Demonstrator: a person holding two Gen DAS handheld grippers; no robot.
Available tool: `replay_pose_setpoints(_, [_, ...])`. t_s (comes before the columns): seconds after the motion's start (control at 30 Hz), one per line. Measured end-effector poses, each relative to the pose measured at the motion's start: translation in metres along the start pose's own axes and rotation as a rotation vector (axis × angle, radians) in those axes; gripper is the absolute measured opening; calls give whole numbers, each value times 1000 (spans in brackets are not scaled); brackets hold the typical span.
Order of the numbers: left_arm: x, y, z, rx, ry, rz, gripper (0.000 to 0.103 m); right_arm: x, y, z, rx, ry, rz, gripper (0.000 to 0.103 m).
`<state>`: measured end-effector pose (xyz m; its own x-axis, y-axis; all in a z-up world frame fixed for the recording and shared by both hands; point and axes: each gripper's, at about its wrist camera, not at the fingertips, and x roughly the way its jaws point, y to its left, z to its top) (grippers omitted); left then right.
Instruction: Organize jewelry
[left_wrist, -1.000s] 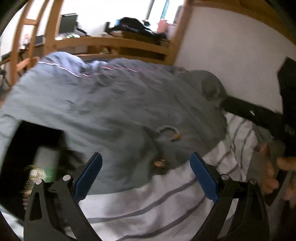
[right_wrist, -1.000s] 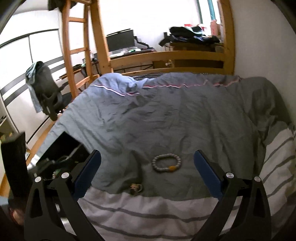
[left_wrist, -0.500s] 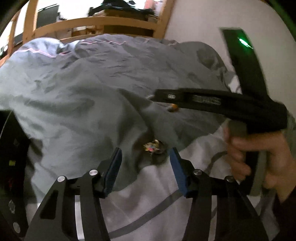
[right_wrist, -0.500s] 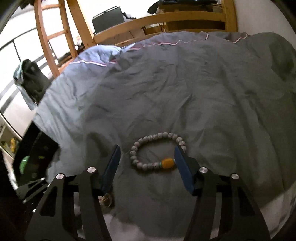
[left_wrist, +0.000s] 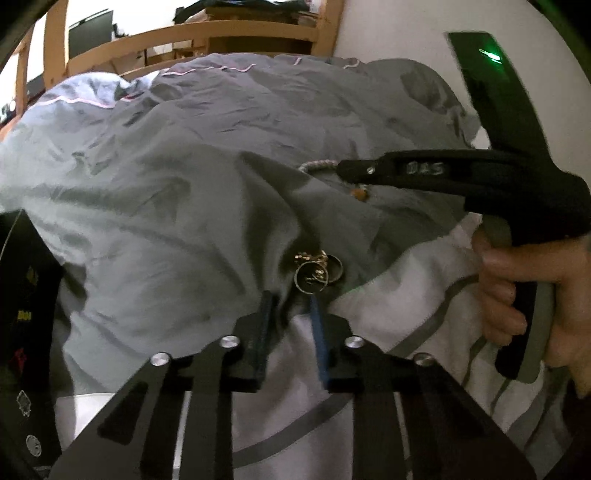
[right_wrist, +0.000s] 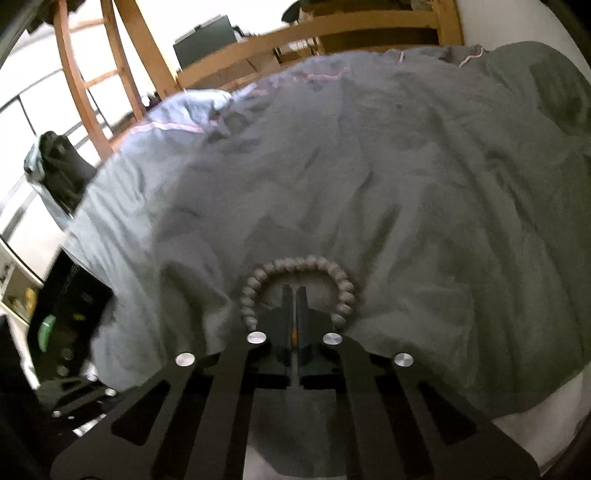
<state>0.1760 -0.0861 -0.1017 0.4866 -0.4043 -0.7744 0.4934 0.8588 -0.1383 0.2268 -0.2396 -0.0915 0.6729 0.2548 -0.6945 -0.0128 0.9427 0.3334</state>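
Observation:
A grey beaded bracelet (right_wrist: 299, 264) with an orange bead lies on the grey duvet (right_wrist: 369, 166). My right gripper (right_wrist: 294, 291) is shut on its near side, and the orange bead shows in the slit between the pads. In the left wrist view a cluster of gold rings (left_wrist: 314, 269) lies at the duvet's edge. My left gripper (left_wrist: 290, 304) is right before them with its jaws closing. A narrow gap stays between the pads, and the rings sit just beyond the tips. That view also shows the right gripper (left_wrist: 347, 170) on the bracelet (left_wrist: 317, 165).
A black jewelry box (left_wrist: 26, 314) with small pieces inside sits at the left on the bed, also the box (right_wrist: 66, 310) in the right wrist view. A white striped sheet (left_wrist: 406, 295) lies nearest me. A hand (left_wrist: 517, 288) holds the right tool. The wooden bed rail (right_wrist: 332, 33) is behind.
Both grippers came down to the bed and their jaws narrowed. The right one closed over the bracelet's orange-bead side. The left one drew up to the gold rings.

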Motion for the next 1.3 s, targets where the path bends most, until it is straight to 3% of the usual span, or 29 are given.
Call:
replay_pose_setpoints(0.13, [-1, 2, 3, -5, -7, -13, 14, -16, 3, 8, -2, -73, 33, 2])
replay_pose_setpoints(0.27, [-3, 0, 4, -4, -21, -30, 14, -22, 1, 14, 16, -91, 48, 1])
replay_pose_setpoints(0.33, [-5, -4, 3, 14, -32, -33, 21, -19, 1, 13, 19, -70, 31, 2])
replay_pose_setpoints(0.4, [-6, -10, 4, 42, -49, -40, 42, -13, -2, 10, 39, -45, 33, 2])
replay_pose_setpoints(0.43, [-6, -14, 5, 57, -57, -35, 43, -10, -3, 9, 44, -35, 34, 2])
replay_pose_setpoints(0.63, [10, -18, 11, 59, -26, 1, 43, -2, -4, 3, 48, -1, 26, 2])
replay_pose_setpoints(0.83, [7, -5, 16, 40, -25, 38, 18, 17, -3, -5, 10, 58, 4, 5])
replay_pose_setpoints(0.9, [5, -3, 17, 33, -16, 40, 9, 23, -5, -8, 16, 83, 6, 12])
replay_pose_setpoints(0.93, [4, -1, 17, 26, -11, 41, 9, 24, -5, -7, 18, 85, 12, 25])
replay_pose_setpoints(0.97, [3, 1, 18, 20, -11, 38, 8, 23, -3, -7, 17, 82, 18, 46])
replay_pose_setpoints(1.0, [2, 2, 18, 17, -11, 36, 8, 22, -2, -7, 12, 75, 9, 56])
replay_pose_setpoints(1.03, [1, 2, 18, 15, -11, 34, 8, 21, 0, -7, 0, 62, 15, 75])
replay_pose_setpoints(1.1, [-5, 3, 19, 16, -24, 35, 7, 19, 6, -9, -24, 50, 10, 71])
replay_pose_setpoints(1.17, [-11, 3, 21, 12, -39, 34, 7, 22, 11, -11, -70, 57, -31, 33])
replay_pose_setpoints(1.2, [-13, 4, 23, 10, -46, 35, 7, 23, 9, -11, -74, 61, -39, 29])
replay_pose_setpoints(1.27, [-21, 6, 26, 1, -64, 37, 7, 21, 3, -9, -52, 50, -39, 9])
replay_pose_setpoints(1.3, [-25, 8, 28, -6, -73, 42, 7, 20, 1, -8, -45, 44, -38, 9])
